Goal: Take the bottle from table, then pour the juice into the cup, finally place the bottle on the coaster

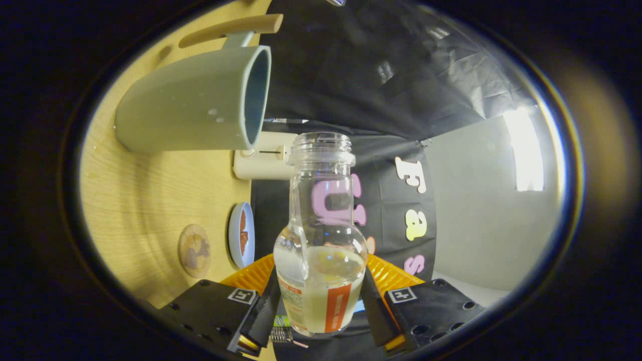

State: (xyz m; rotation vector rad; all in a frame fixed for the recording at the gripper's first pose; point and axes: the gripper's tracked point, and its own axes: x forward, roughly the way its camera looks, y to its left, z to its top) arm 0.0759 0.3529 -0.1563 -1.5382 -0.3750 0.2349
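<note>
- While clamped low between both gripper (321, 306) fingers, bottle (320, 235) is uncapped, part-full.
- Judged rigid, smooth, slippery, bottom-heavy; label band is the best hold.

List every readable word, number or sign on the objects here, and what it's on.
Bottle label: vertical print on its orange band, too blurred to read.
Square markers on the gripper, shut on the juice bottle: coded patterns, no words.
Mug, wooden coaster: no text visible.
</note>
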